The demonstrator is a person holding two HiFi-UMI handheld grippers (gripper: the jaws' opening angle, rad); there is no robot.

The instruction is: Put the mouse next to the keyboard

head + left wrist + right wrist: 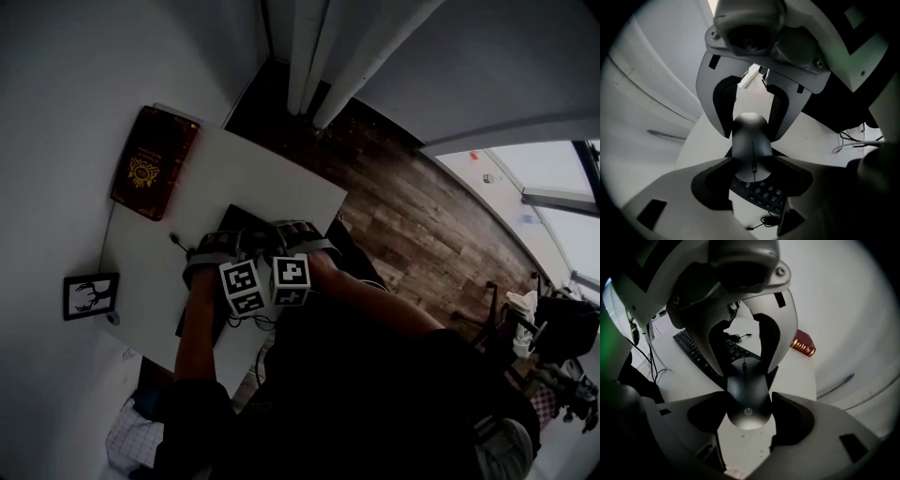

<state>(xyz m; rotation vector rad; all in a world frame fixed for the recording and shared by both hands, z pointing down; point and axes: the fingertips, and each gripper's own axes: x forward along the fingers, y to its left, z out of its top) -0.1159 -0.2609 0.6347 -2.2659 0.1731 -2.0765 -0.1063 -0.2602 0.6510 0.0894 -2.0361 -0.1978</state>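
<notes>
A black mouse [752,150] with a logo on its rear [747,394] hangs above the white table [281,178], gripped from both ends. My left gripper [753,180] is shut on its front, button end. Facing it, my right gripper [749,401] is shut on the rear end. Each gripper view shows the other gripper's jaws at the mouse's far end. The black keyboard [691,350] lies on the table just below and beyond the mouse, and several of its keys [761,193] show under the mouse. In the head view the two grippers meet over the keyboard [246,217] and hide the mouse.
A red book [153,161] lies at the table's far left corner and also shows in the right gripper view [803,345]. A small framed picture [91,295] stands at the left edge. Loose cable [761,221] lies by the keyboard. A wooden floor [412,216] borders the table's right side.
</notes>
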